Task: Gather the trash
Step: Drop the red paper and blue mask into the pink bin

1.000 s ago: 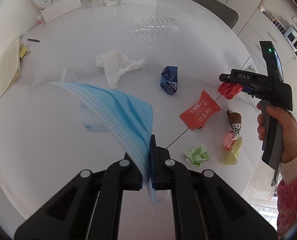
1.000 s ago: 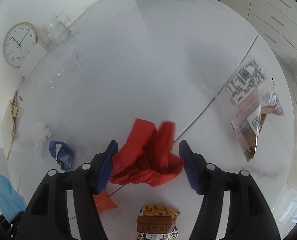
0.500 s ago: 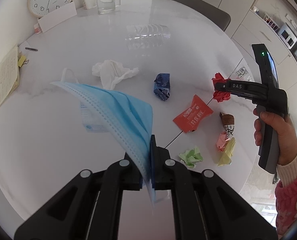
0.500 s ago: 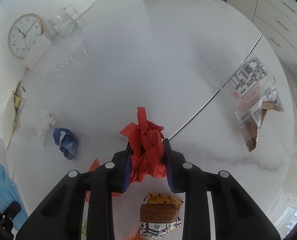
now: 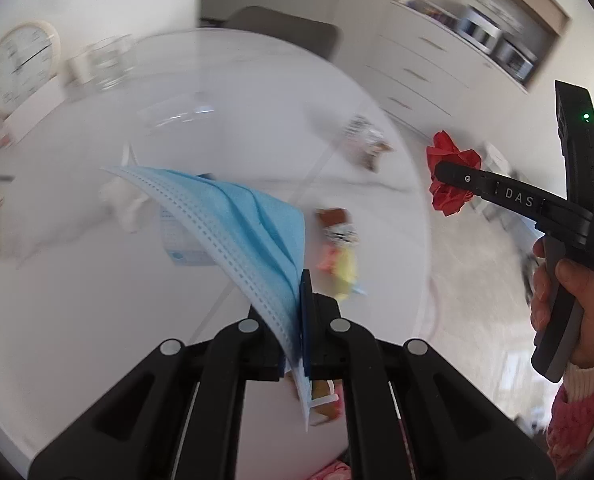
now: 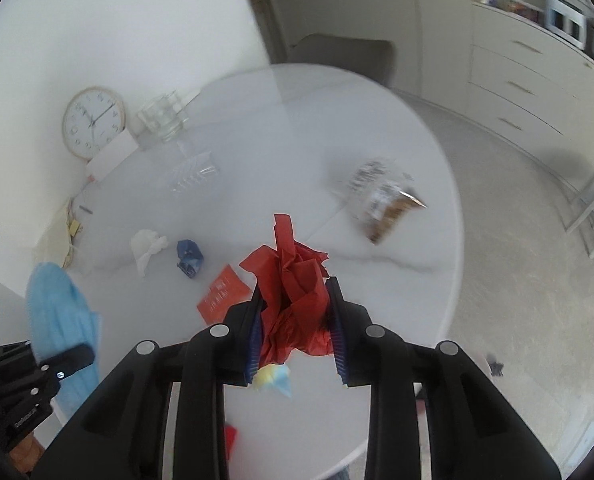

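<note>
Left wrist view is smeared by motion: the left gripper (image 5: 299, 312) is clamped on a blue face mask (image 5: 233, 220) that hides much of the white round table (image 5: 77, 300). Right gripper (image 6: 295, 320) squeezes a crumpled red paper (image 6: 293, 280) above the table's edge; a blurred clear packet (image 6: 381, 200) and orange wrapper (image 6: 223, 294) lie on the table.

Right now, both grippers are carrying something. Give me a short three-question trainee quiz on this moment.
1. True or false: the left gripper is shut on the blue face mask.
2. What does the right gripper hold? A) white tissue B) crumpled red paper C) orange packet
3. Name one piece of trash lying on the round table.

Key: 1 true. 2 B. 3 For instance the white tissue, the blue wrapper or the orange packet.
</note>
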`<state>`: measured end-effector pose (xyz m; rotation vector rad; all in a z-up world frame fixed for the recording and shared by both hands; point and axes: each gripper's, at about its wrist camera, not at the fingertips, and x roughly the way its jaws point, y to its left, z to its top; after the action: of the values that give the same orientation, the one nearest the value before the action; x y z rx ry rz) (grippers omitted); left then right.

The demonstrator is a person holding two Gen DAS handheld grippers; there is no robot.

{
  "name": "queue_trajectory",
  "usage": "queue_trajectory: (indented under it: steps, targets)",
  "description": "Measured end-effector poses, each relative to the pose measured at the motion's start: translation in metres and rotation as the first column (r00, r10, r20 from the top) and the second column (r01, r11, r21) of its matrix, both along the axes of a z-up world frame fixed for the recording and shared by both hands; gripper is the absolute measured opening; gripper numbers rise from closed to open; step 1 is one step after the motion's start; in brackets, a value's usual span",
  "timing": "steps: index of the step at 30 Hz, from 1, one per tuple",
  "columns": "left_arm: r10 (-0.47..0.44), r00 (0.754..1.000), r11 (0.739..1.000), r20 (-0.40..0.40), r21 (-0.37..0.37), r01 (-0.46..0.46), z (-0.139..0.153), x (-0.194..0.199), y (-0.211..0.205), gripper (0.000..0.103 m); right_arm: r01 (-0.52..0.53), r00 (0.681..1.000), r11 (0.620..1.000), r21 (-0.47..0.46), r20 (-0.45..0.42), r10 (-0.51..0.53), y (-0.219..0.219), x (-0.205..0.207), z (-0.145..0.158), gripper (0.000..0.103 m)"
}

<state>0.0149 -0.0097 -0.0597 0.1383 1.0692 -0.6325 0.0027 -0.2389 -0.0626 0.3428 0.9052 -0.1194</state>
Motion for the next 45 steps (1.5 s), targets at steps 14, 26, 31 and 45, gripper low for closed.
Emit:
queue_trajectory:
  steps: [14,26,31,45]
  targets:
    - [-0.417,0.889,0.906,-0.188,-0.014,0.422,-0.052,-0.084,-0.194,0.005,0.162,0.987,0.987,0.016,-0.018,-0.162,-0.121,-0.112,-0.006,0.03]
    - [-0.301,0.896,0.938,-0.327,0.065,0.339,-0.128,-0.11,-0.316,0.067,-0.101,0.993,0.995,0.015,-0.062,0.102,-0.212,-0.108,-0.025,0.03]
    - [-0.202,0.937,0.965,-0.285,0.108,0.241,-0.121,-0.115,-0.314,0.08,-0.183,0.979,0.981,0.06,-0.086,0.187,-0.23,-0.107,-0.043,0.03]
    - [0.055,0.997,0.975,-0.045,0.216,-0.044,-0.047,-0.126,-0.272,0.095,-0.336,0.929,0.938,0.082,-0.134,0.345,-0.217,-0.119,-0.077,0.037]
